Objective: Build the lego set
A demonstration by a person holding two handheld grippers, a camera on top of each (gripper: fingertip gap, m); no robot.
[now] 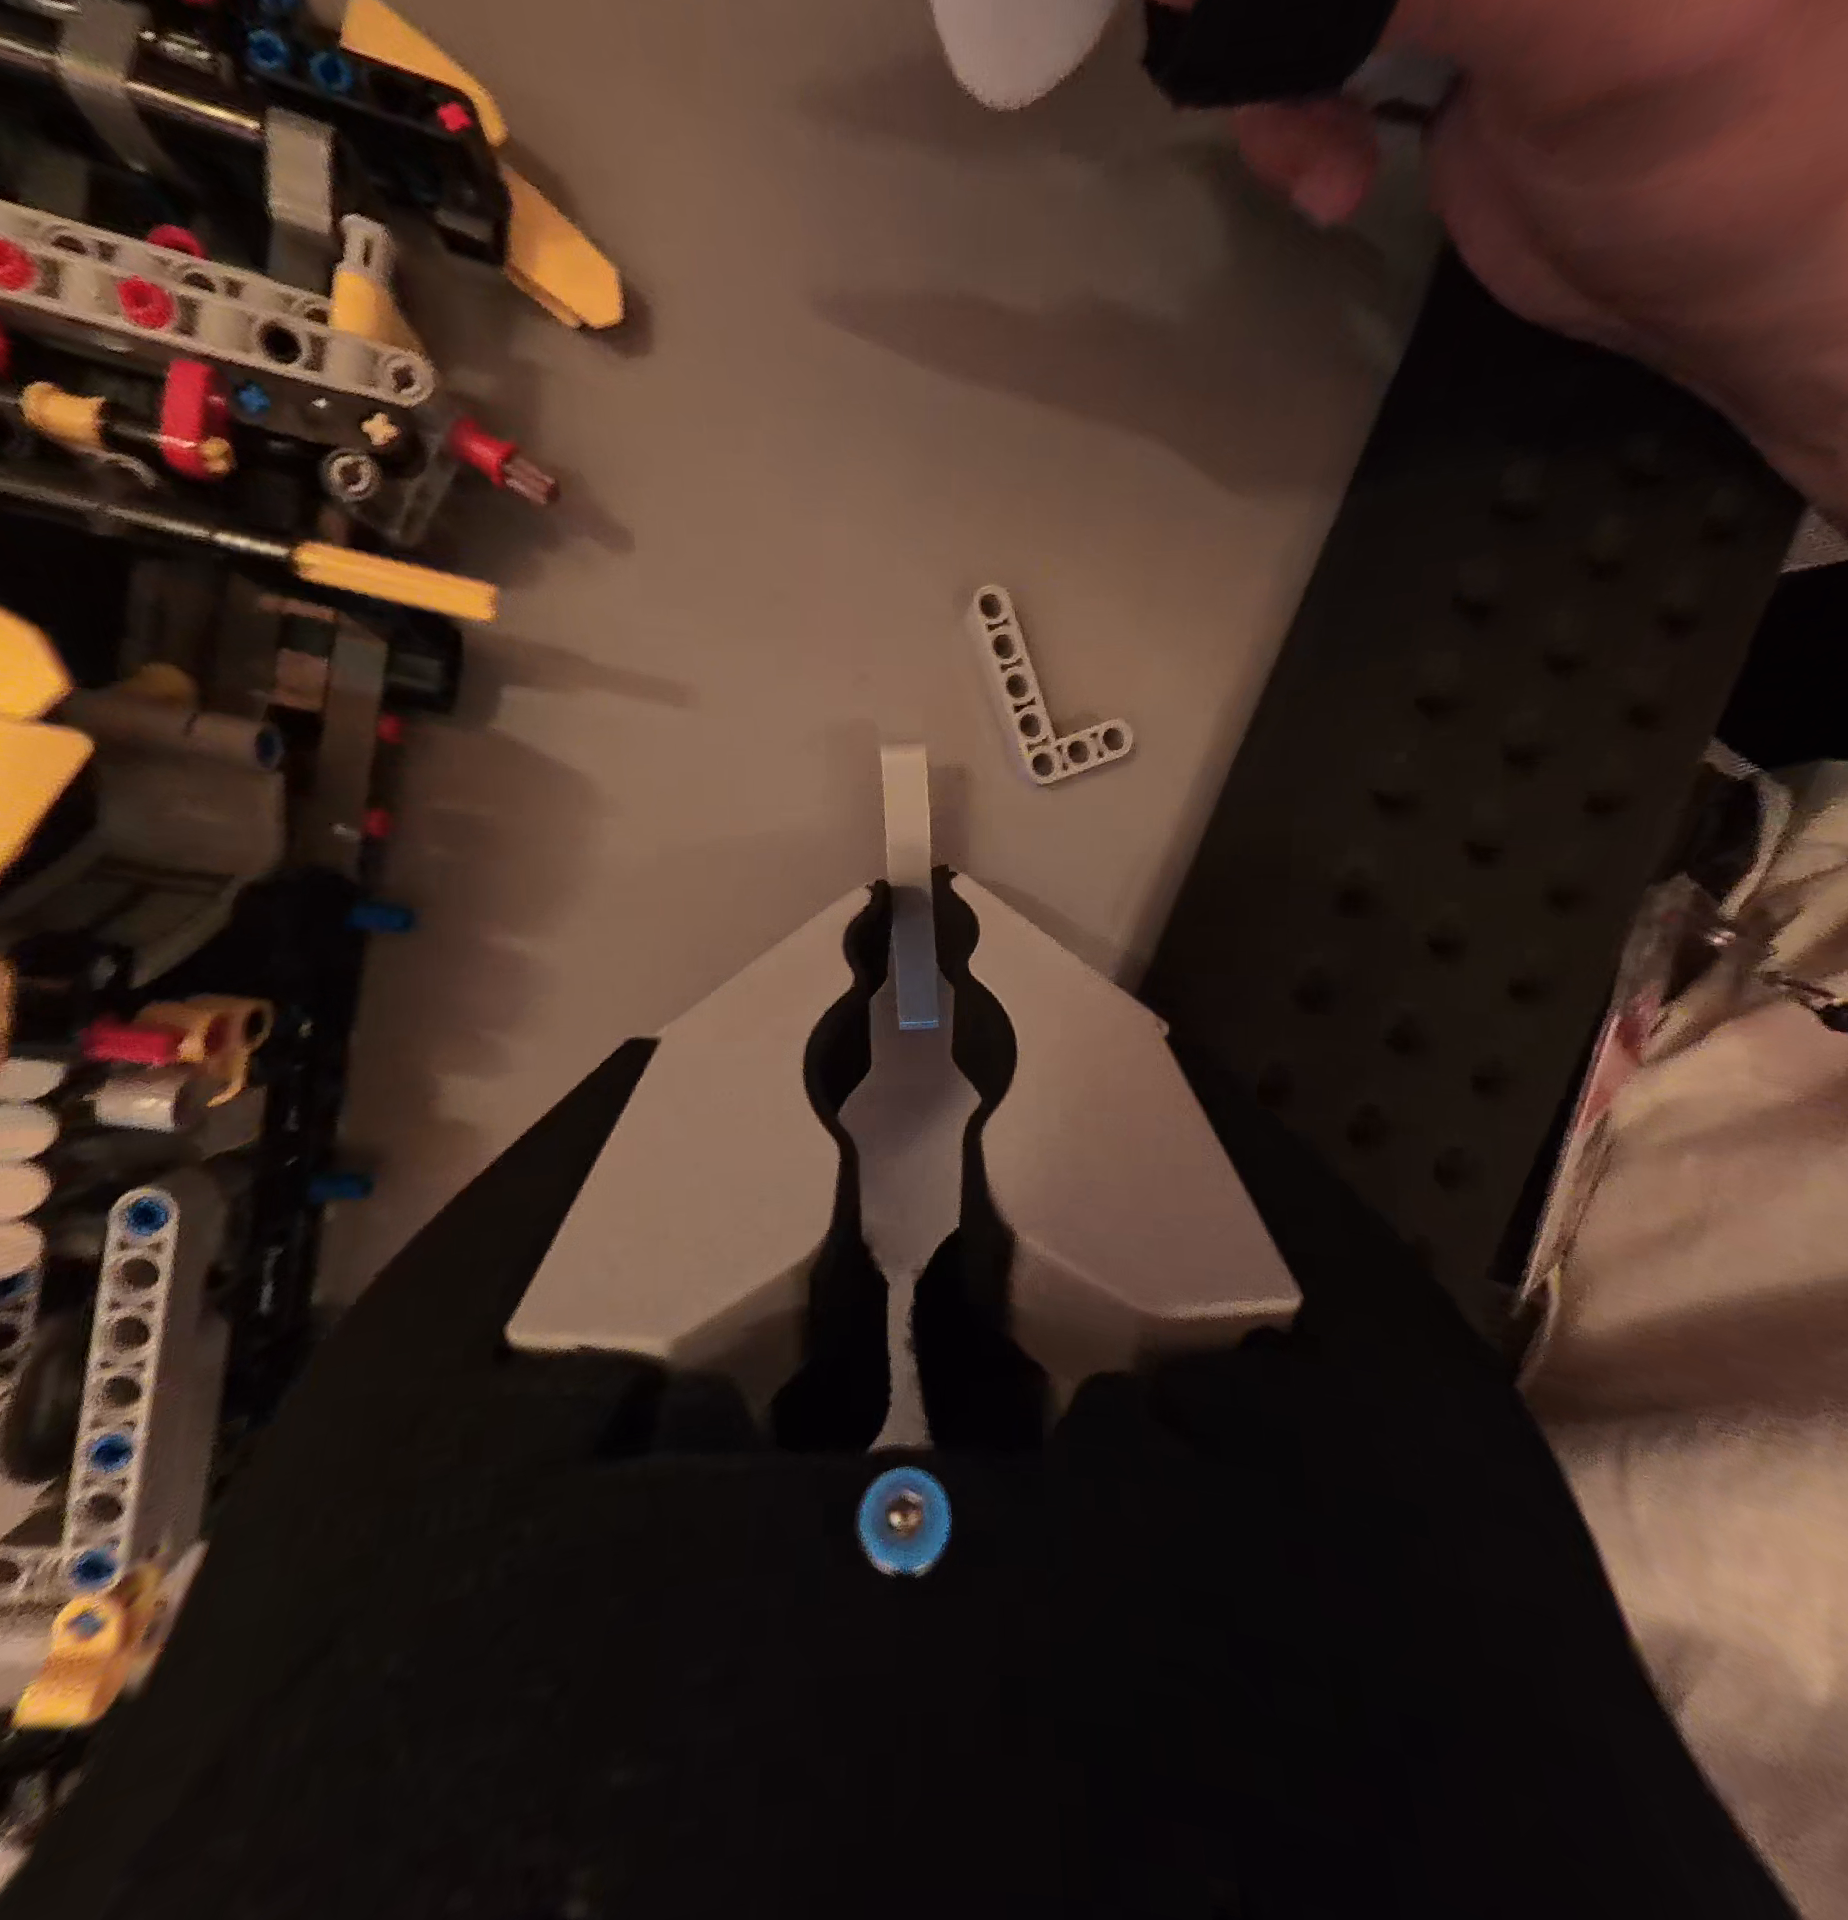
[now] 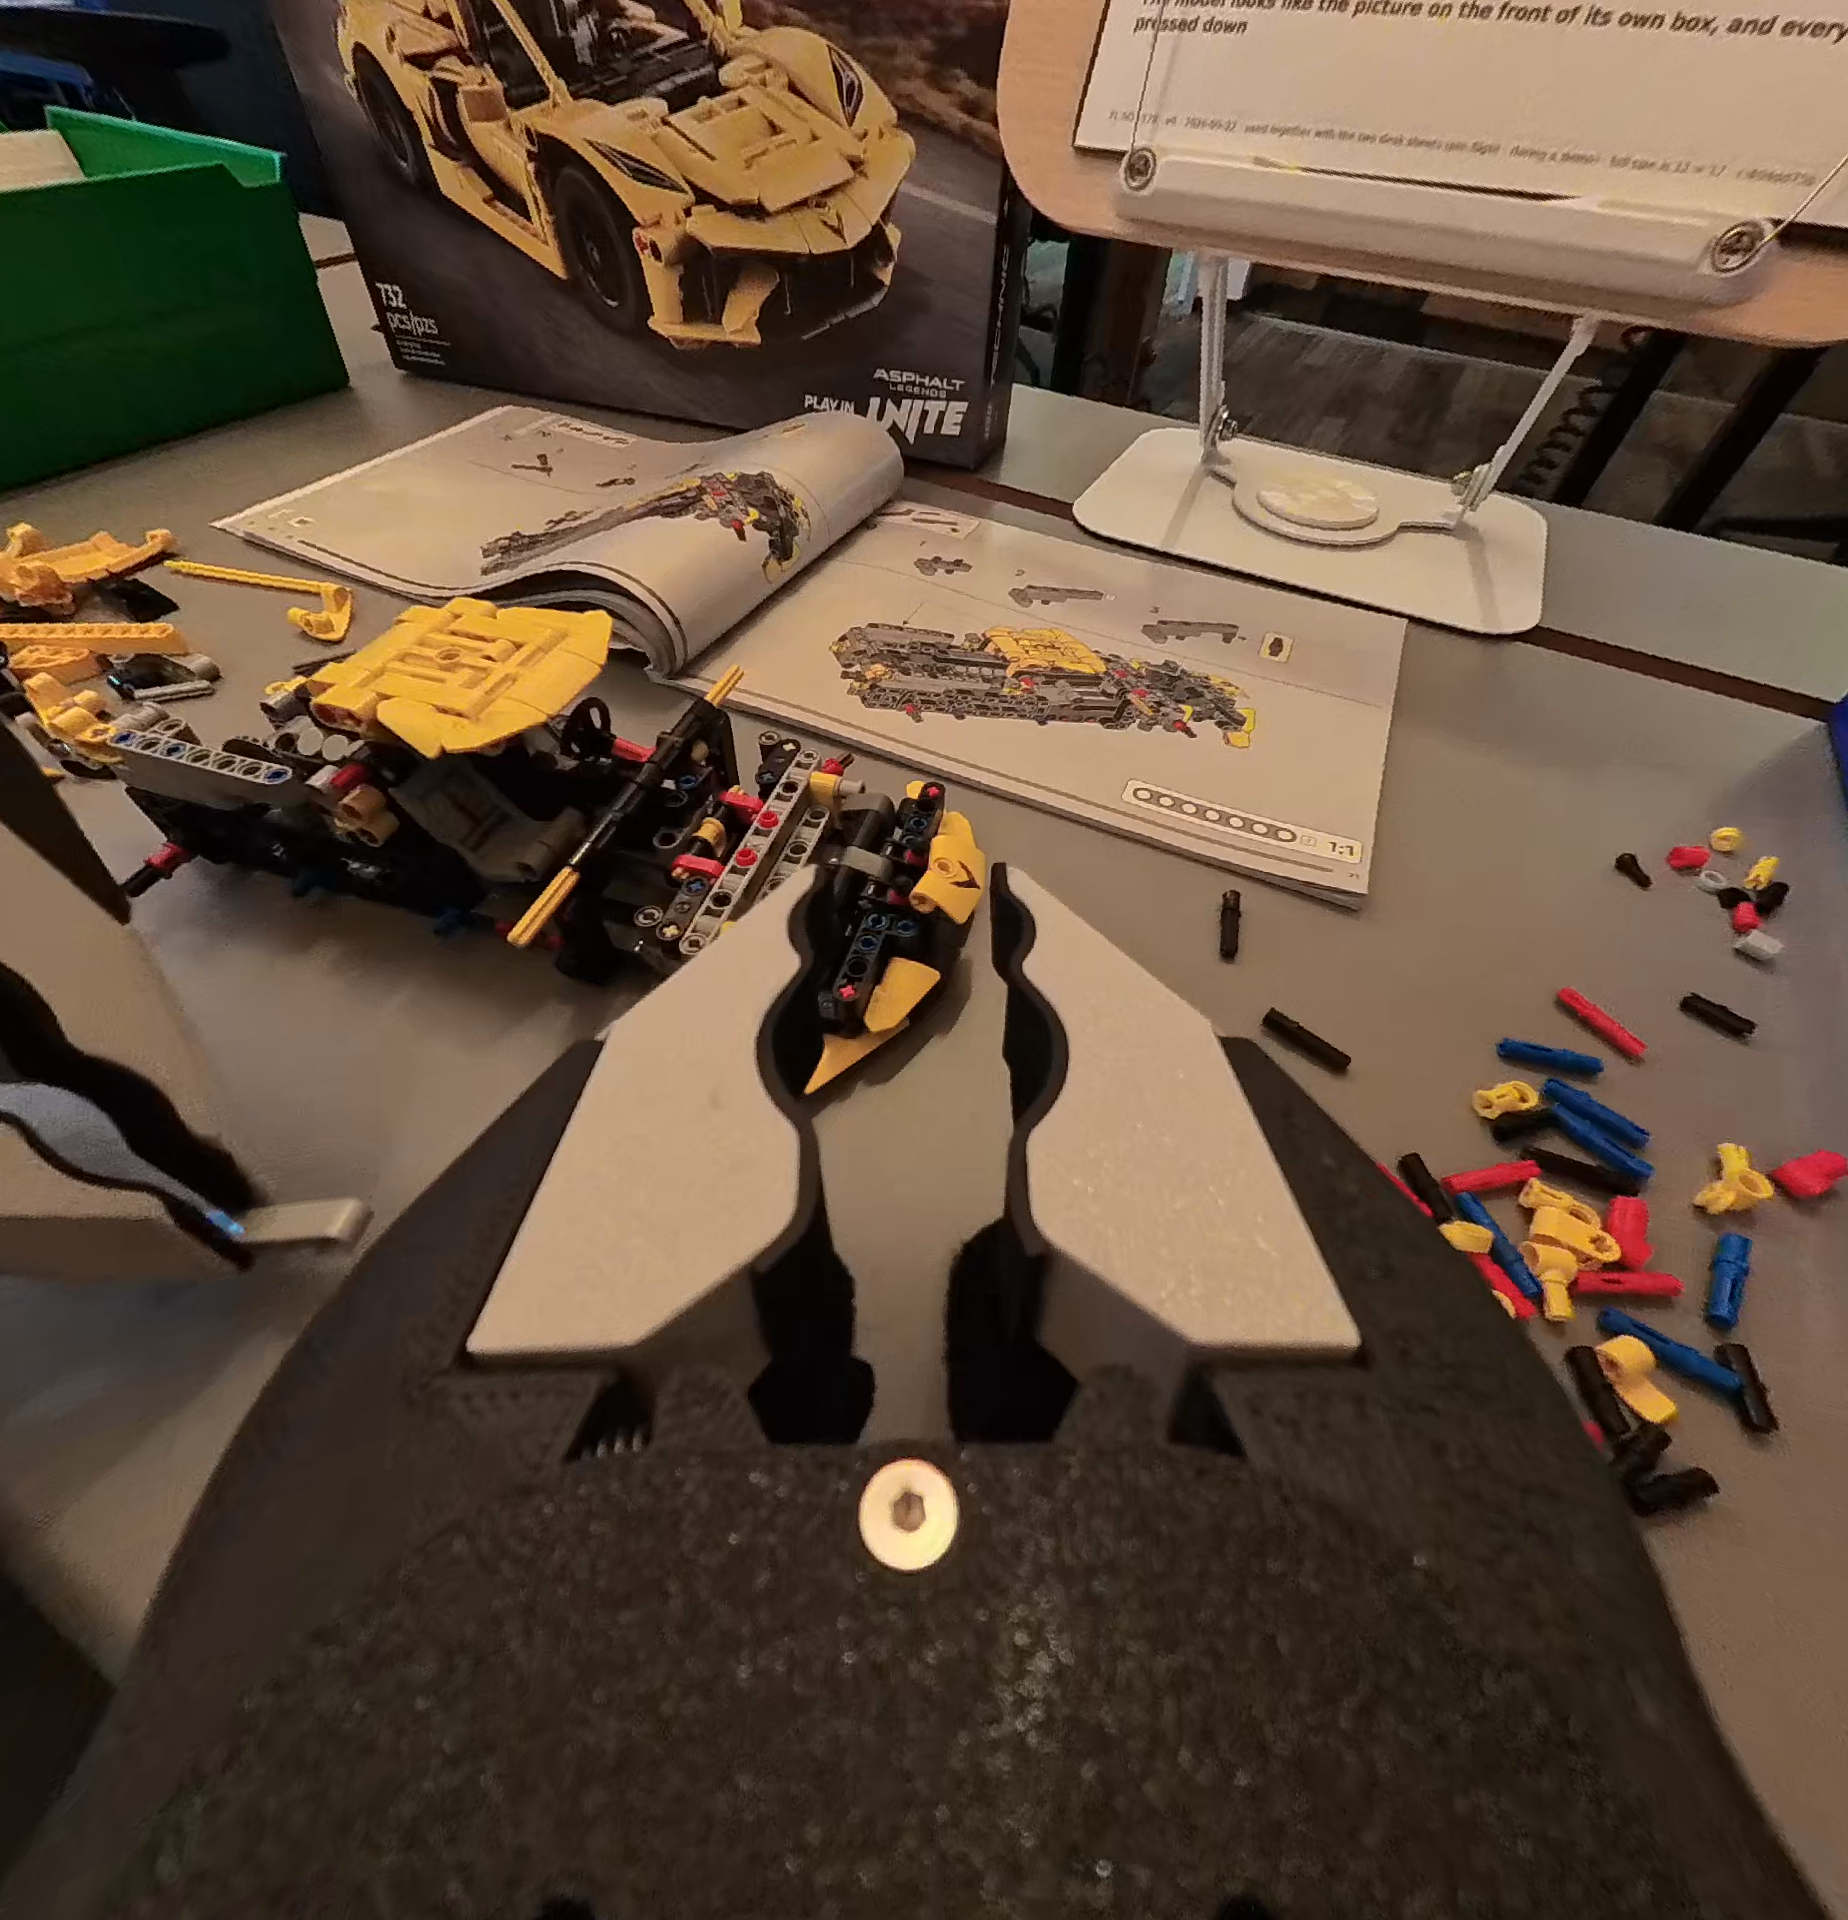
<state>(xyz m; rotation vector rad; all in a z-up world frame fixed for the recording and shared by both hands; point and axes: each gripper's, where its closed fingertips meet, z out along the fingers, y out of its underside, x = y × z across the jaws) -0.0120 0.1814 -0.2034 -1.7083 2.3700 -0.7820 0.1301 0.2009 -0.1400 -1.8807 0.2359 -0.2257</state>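
Observation:
My left gripper is shut on a light grey beam, seen edge-on and sticking out past the fingertips above the table. A grey L-shaped beam lies flat just to its right. The half-built yellow and black car model lies at the left. In the right wrist view my right gripper is open and empty, hovering in front of the model's nose end. The left gripper with its grey beam shows at the left edge.
The open instruction booklet lies behind the model, with the set's box and a green bin farther back. A white paper stand is at the back right. Loose pins are scattered right. A black studded mat and a hand are right of the left gripper. Some 15 cm of space lies between my two pairs of fingers.

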